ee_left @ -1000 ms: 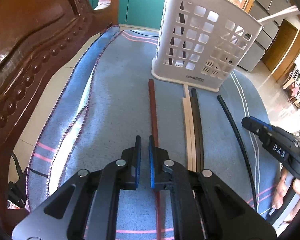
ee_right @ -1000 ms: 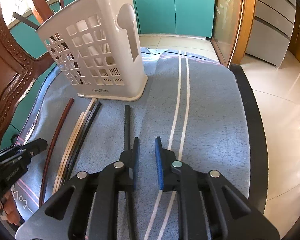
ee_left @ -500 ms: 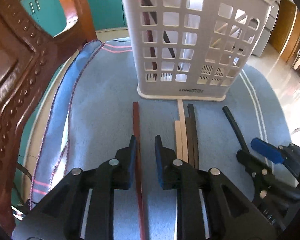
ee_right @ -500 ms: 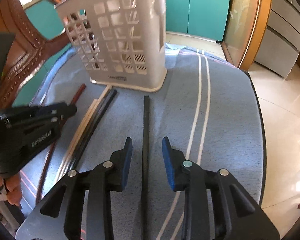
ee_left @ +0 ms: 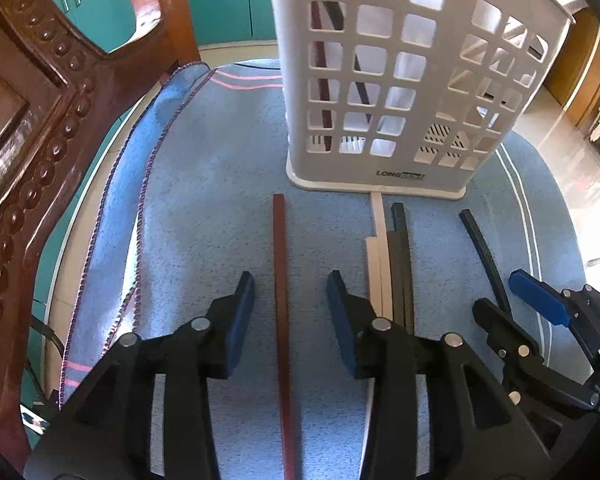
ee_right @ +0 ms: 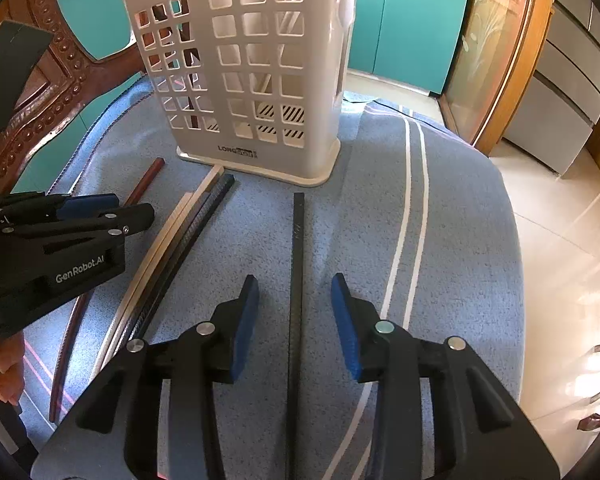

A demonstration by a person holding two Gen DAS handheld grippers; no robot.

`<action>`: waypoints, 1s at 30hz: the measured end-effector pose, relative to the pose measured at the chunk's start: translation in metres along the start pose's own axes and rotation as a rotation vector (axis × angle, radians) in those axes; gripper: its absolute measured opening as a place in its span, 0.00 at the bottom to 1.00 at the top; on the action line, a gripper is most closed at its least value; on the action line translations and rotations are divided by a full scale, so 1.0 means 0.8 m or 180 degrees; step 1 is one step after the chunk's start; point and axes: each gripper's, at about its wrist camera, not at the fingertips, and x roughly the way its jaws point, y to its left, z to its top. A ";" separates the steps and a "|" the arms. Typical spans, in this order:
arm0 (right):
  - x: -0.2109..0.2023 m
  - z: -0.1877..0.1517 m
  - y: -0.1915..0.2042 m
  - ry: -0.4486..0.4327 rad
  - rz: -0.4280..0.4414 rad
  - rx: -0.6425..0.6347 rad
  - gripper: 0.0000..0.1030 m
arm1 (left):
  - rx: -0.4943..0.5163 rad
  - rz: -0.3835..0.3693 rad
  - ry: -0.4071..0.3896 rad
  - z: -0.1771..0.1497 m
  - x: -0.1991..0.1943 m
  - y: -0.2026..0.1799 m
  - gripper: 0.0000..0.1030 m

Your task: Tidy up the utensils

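My left gripper point(ee_left: 290, 292): jaws opening, red-brown chopstick point(ee_left: 280, 280) lying untouched between them. My right gripper point(ee_right: 295, 296): jaws opening, black chopstick point(ee_right: 297, 264) lying between, unpressed. White utensil basket point(ee_right: 252, 80): ahead of both, upright.

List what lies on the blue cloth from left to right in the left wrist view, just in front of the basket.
Red-brown chopstick → pale chopsticks → dark brown chopsticks → black chopstick.
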 end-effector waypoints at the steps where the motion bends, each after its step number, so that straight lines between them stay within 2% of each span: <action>1: 0.000 0.000 0.000 -0.0001 0.0003 0.0001 0.37 | -0.0017 -0.0020 0.0004 0.000 0.001 0.003 0.40; 11: 0.001 0.002 0.000 0.0002 0.0007 -0.0002 0.37 | -0.0044 -0.0036 0.0005 -0.002 -0.001 0.001 0.41; 13: 0.001 0.003 0.001 0.0003 0.0007 -0.0003 0.37 | -0.0030 -0.0043 -0.0005 -0.008 -0.006 -0.003 0.33; 14: 0.001 0.003 0.002 0.0003 0.0008 -0.0007 0.35 | -0.0028 -0.0058 -0.0007 -0.010 -0.009 -0.005 0.29; 15: 0.001 0.003 0.002 -0.0003 0.0017 -0.0002 0.23 | -0.0033 -0.0069 -0.0008 -0.015 -0.013 -0.007 0.21; 16: 0.001 0.003 0.001 -0.0011 0.0043 0.0018 0.17 | -0.0034 -0.0083 -0.0010 -0.016 -0.016 -0.008 0.11; 17: 0.000 0.003 -0.001 -0.0013 0.0072 0.0041 0.08 | -0.0057 -0.0136 -0.0011 -0.016 -0.016 -0.006 0.08; 22: -0.002 0.004 -0.013 -0.0040 0.0219 0.0219 0.06 | -0.0255 -0.0272 -0.0051 -0.021 -0.023 0.002 0.07; 25: -0.016 0.007 -0.019 -0.0156 0.0267 0.0263 0.06 | -0.0257 -0.0263 -0.0217 -0.023 -0.040 0.005 0.07; 30: -0.081 0.012 -0.032 -0.0604 0.0481 0.0311 0.06 | -0.0206 -0.0344 -0.0569 -0.033 -0.086 0.007 0.07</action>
